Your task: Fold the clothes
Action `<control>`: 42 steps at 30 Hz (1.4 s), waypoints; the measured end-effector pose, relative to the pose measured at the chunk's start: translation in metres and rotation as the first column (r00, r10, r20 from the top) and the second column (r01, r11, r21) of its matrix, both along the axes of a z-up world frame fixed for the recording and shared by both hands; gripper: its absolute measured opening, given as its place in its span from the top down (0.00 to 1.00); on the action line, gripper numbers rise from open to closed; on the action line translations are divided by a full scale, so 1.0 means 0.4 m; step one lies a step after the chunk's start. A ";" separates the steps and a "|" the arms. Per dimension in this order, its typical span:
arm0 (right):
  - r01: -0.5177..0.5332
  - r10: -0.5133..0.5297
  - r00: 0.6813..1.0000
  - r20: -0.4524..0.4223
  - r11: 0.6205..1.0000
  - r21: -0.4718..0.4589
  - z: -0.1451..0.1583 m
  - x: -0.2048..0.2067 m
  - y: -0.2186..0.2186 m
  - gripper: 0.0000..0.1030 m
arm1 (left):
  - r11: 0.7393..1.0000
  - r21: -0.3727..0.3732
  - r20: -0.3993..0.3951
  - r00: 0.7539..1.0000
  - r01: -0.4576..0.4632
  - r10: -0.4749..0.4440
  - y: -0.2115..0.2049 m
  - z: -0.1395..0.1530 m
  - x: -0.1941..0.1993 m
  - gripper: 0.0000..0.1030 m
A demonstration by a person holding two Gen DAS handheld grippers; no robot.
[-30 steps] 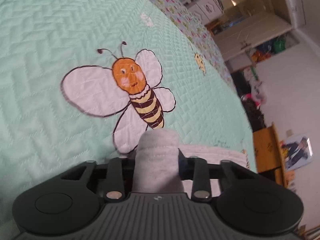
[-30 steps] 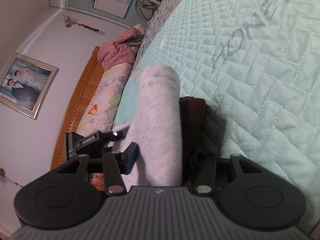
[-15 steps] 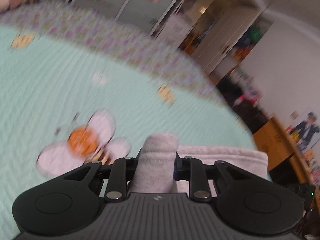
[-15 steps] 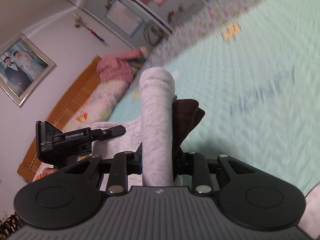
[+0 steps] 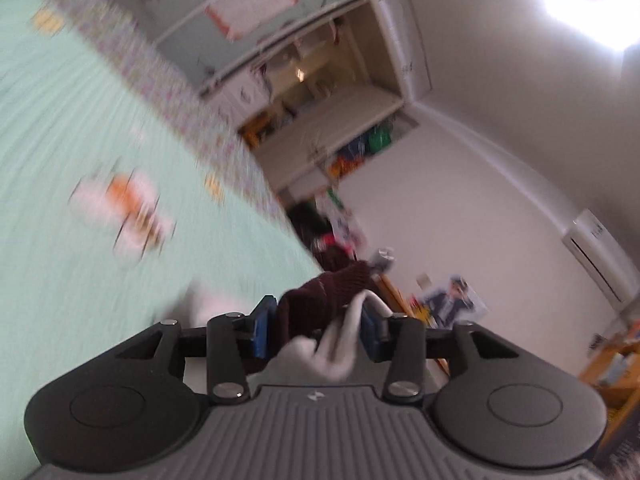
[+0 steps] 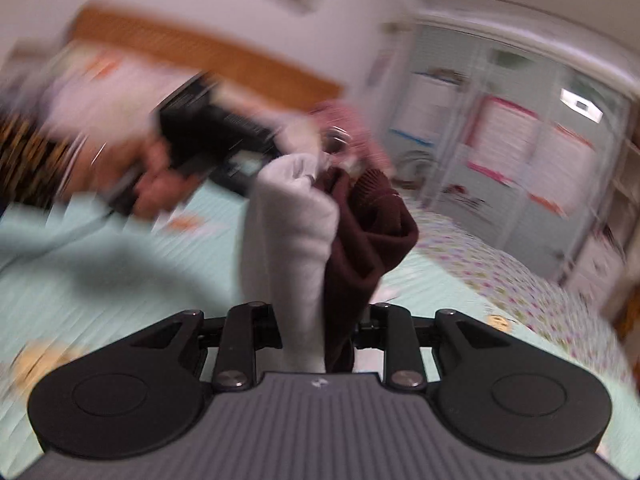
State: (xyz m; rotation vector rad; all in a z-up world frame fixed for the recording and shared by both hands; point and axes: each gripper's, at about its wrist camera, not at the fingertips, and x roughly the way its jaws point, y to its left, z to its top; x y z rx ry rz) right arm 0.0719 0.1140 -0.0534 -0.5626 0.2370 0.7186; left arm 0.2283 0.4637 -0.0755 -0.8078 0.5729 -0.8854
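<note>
Fingers (image 5: 262,330) of both the left gripper (image 5: 316,330) and right gripper (image 6: 318,330) pinch the garment (image 6: 292,240), grey over maroon, above the bed (image 5: 60,128); blurred frames suggest speed, so an edge could slip free.

Both cameras have swung up off the bedspread (image 5: 72,128); both views now motion-blurred. Left view: bee picture (image 5: 128,212), large and central a second ago, now small and smeared at left, with wardrobe (image 5: 304,80) and wall filling the frame. Left gripper (image 5: 316,330) formerly showed only grey cloth (image 5: 340,344) between its fingers; dark maroon cloth (image 5: 320,304) now bunched on top. Right gripper (image 6: 320,332): bundle lifted, maroon cloth much more exposed.
</note>
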 end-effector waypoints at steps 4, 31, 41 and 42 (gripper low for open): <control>-0.145 0.155 0.988 0.024 0.957 -0.251 -0.128 -0.225 0.111 0.33 | 0.983 0.181 -0.164 0.986 0.005 0.025 0.090 -0.081 -0.212 0.54; 0.814 0.008 0.492 -0.870 0.350 0.463 -0.228 0.107 -0.430 0.21 | 0.993 -0.009 -0.359 0.927 -0.121 0.110 -0.230 -0.110 -0.464 0.45; 0.671 0.191 0.441 -0.877 0.579 0.464 -0.267 0.278 -0.311 0.28 | 0.968 0.000 -0.371 0.899 -0.252 0.234 -0.138 -0.093 -0.430 0.42; 0.676 0.187 0.441 -0.878 0.575 0.461 -0.258 0.262 -0.309 0.40 | 0.964 0.007 -0.370 0.895 -0.264 0.248 -0.128 -0.089 -0.434 0.41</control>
